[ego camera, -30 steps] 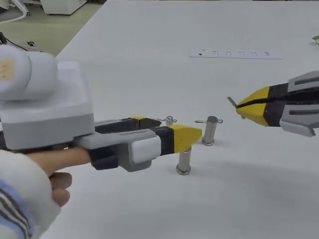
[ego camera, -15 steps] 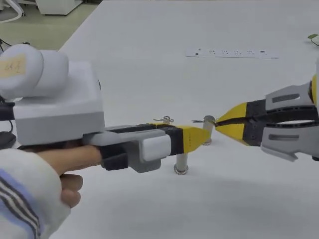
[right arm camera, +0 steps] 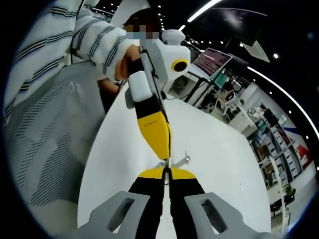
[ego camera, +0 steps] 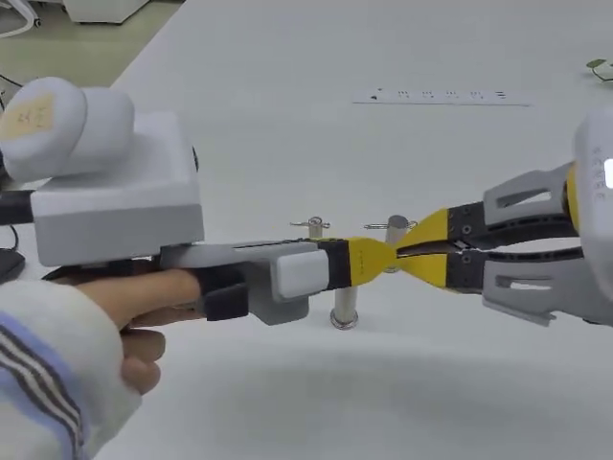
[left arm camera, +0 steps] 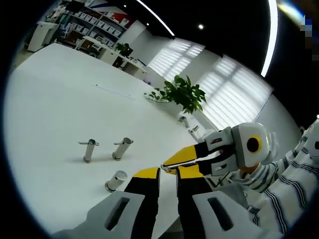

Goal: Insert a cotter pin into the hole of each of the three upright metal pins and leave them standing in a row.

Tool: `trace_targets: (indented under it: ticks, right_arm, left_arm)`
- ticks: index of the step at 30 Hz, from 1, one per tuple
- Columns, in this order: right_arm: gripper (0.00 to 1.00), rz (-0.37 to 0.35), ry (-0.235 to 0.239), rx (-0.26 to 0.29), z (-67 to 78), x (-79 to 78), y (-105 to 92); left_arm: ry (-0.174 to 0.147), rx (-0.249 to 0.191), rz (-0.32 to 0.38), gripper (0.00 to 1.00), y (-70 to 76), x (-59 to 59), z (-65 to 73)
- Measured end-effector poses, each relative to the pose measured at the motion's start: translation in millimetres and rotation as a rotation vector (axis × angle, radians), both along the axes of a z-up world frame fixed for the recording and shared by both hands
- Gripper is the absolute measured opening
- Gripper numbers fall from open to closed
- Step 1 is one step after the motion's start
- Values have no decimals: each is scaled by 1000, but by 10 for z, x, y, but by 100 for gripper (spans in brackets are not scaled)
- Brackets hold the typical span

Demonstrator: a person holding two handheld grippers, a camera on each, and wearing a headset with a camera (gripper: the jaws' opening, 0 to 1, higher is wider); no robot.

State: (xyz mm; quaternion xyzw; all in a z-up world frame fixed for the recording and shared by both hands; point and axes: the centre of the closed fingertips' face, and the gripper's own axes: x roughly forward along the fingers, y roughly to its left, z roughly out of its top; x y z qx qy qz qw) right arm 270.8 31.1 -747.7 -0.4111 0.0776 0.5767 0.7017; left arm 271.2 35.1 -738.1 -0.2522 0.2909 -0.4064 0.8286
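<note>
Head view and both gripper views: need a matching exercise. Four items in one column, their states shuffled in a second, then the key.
Items
1. nearest metal pin
2. far-left metal pin
3. right gripper
4. left gripper

States
A. jaws shut on a loose cotter pin
B. fitted cotter pin across its top
C. jaws apart
D. upright, nothing through its top

Pairs: 1-D, 2-B, 3-A, 4-C
</note>
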Motion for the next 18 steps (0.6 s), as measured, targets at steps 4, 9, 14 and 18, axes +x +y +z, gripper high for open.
trace_targets:
  ticks: [4, 9, 14, 18]
  right_arm:
    - [3, 10, -4, -9, -15, -25, 14]
    - [3, 11, -10, -15, -19, -30, 22]
    - [3, 17, -21, -33, -44, -46, 25]
    - [3, 23, -21, -42, -63, -65, 29]
  left_arm:
    - [1, 5, -8, 8, -11, -15, -12]
    - [19, 12, -8, 4, -5, -21, -42]
    - [30, 23, -8, 3, -1, -29, -73]
    - [45, 16, 2, 3, 8, -28, -85]
